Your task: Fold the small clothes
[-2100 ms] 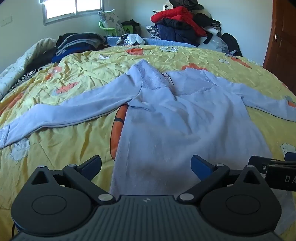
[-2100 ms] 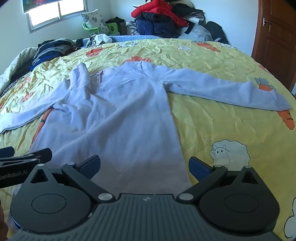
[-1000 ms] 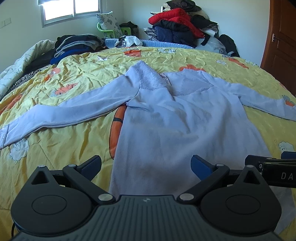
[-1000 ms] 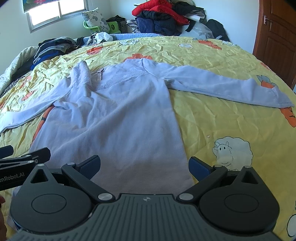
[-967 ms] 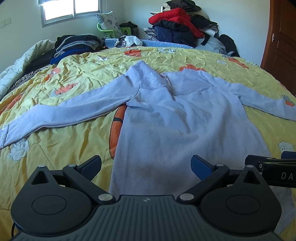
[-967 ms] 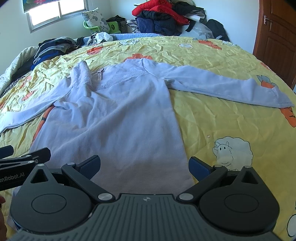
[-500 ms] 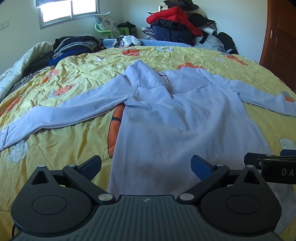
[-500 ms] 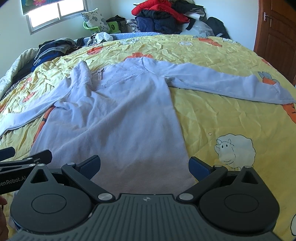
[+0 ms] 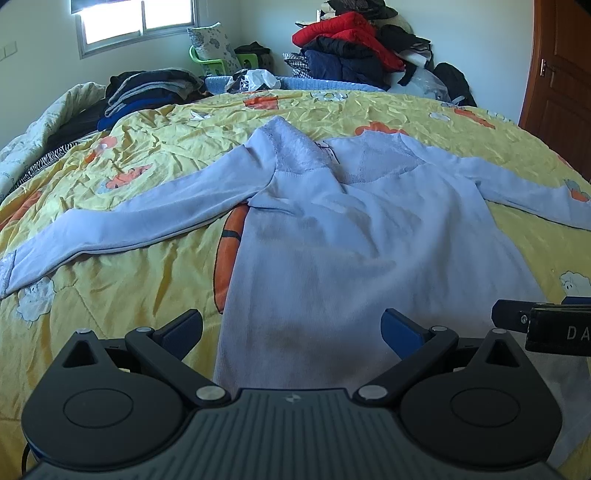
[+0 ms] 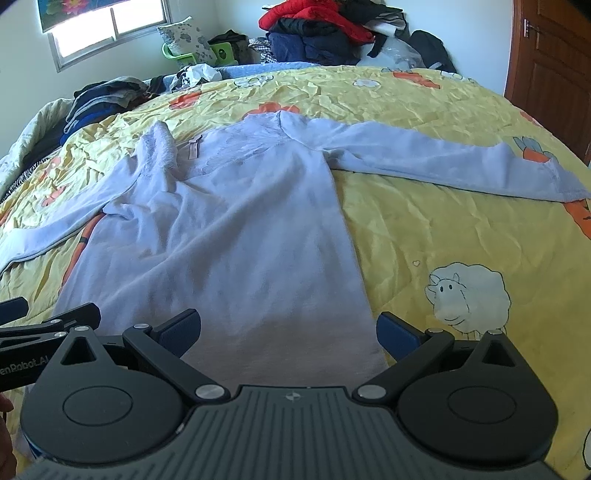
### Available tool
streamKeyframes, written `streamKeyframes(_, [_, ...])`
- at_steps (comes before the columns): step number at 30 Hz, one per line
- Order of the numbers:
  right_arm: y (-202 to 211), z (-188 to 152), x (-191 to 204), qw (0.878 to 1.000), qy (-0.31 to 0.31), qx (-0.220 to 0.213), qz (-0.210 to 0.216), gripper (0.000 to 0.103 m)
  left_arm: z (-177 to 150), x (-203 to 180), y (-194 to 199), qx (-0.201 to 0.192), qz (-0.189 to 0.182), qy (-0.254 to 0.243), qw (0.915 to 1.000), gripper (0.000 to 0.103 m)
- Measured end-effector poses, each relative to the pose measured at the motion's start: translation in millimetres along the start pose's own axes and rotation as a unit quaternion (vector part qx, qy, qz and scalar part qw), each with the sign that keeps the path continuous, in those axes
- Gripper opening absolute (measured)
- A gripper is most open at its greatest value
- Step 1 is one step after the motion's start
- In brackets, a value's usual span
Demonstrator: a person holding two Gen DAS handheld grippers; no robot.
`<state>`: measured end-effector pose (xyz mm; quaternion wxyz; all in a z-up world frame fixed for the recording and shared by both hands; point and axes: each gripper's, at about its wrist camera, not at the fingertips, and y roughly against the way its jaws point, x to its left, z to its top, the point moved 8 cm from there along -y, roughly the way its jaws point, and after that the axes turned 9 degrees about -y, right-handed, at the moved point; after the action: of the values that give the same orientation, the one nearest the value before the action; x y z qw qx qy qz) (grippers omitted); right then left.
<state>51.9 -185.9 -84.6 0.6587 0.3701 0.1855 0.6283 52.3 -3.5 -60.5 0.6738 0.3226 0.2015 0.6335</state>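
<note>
A pale blue long-sleeved top (image 9: 354, 236) lies flat on the yellow bedspread (image 9: 155, 155), collar far from me, both sleeves spread out sideways. It also shows in the right wrist view (image 10: 229, 229). My left gripper (image 9: 291, 328) is open and empty, hovering over the hem's left part. My right gripper (image 10: 288, 326) is open and empty over the hem's right part. Each gripper's side shows at the edge of the other's view: the right gripper (image 9: 546, 325) and the left gripper (image 10: 40, 328).
A pile of red, navy and black clothes (image 9: 354, 48) stands beyond the bed's far edge. Folded dark clothes (image 9: 144, 88) lie at the far left. A wooden door (image 10: 554, 62) is at the right. A window (image 9: 136, 22) is at the back left.
Both grippers have drawn back slightly and lifted, so the top sits a little farther off. The top has not moved and both grippers stay open.
</note>
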Motion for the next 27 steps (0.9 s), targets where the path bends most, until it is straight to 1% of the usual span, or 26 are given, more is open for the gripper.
streamKeyframes(6, [-5,3,-3,1.000,-0.008,0.004,0.004,0.103,1,-1,-5,-0.004,-0.004,0.001,1.0000,0.103])
streamKeyframes(11, [-11,9,-7,1.000,-0.011,-0.002,0.006,0.103,4,-2,-12,-0.008,-0.007,0.007,0.9999,0.103])
streamKeyframes(17, [-18,19,-20,1.000,-0.010,-0.025,0.004,0.103,10,-1,-22,-0.016,-0.011,0.011,0.9998,0.103])
streamKeyframes(22, [-27,30,-32,0.999,-0.005,-0.041,-0.007,0.103,14,-4,-29,-0.022,-0.008,-0.003,0.9997,0.103])
streamKeyframes(27, [-32,49,-55,0.997,-0.006,-0.073,-0.010,0.103,20,-5,-31,-0.036,0.000,-0.018,0.9992,0.103])
